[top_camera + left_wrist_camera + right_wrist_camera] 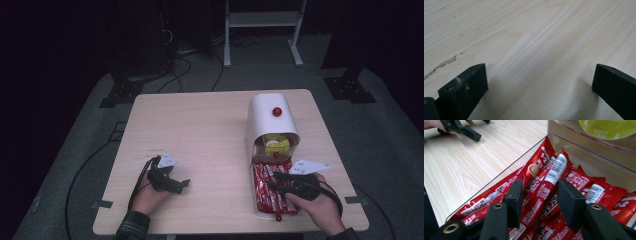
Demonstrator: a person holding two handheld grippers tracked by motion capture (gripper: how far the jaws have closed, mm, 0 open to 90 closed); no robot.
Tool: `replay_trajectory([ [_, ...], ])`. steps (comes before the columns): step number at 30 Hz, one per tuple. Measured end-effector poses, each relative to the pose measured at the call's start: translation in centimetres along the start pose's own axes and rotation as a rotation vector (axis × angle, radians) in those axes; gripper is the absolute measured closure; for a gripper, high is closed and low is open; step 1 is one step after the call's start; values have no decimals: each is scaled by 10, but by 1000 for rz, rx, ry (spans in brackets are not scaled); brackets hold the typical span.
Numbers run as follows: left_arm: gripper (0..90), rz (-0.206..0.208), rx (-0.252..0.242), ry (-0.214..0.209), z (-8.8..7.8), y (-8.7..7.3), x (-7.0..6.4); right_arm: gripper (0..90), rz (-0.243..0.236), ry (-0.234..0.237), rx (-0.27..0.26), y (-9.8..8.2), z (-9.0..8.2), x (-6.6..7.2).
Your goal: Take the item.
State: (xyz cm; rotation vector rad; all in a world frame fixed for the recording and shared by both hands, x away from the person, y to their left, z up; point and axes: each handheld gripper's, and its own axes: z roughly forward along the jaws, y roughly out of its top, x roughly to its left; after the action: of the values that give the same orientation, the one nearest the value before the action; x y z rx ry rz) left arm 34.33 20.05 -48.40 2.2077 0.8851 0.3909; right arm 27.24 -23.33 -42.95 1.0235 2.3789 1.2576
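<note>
A clear drawer (pixel 253 197) is pulled out of a white rounded dispenser (pixel 264 114) and holds several red coffee sachets (pixel 266 192). My right gripper (pixel 274 180) hangs over the drawer. In the right gripper view it (pixel 540 188) is open, its jaws low among the sachets on either side of a barcode-printed red sachet (pixel 549 182). I cannot tell whether the pads touch it. My left gripper (pixel 184 183) rests near the table's front left. Its jaws (pixel 540 72) stand wide open over bare wood with nothing between them.
The dispenser has a red knob (pixel 276 111) on top and yellow-green capsules (pixel 276 144) in its open front. The drawer's clear wall (pixel 499 173) borders the sachets. The wooden table (pixel 200 130) is bare between the two hands. Cables trail over the floor behind.
</note>
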Motion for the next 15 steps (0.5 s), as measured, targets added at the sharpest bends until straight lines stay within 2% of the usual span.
replay_trajectory([
  [9,0,0,0,0,0,0,0,693,-3,-15,8,0,0,3],
  [15,0,0,0,0,0,0,0,798,7,10,14,1,1,5],
])
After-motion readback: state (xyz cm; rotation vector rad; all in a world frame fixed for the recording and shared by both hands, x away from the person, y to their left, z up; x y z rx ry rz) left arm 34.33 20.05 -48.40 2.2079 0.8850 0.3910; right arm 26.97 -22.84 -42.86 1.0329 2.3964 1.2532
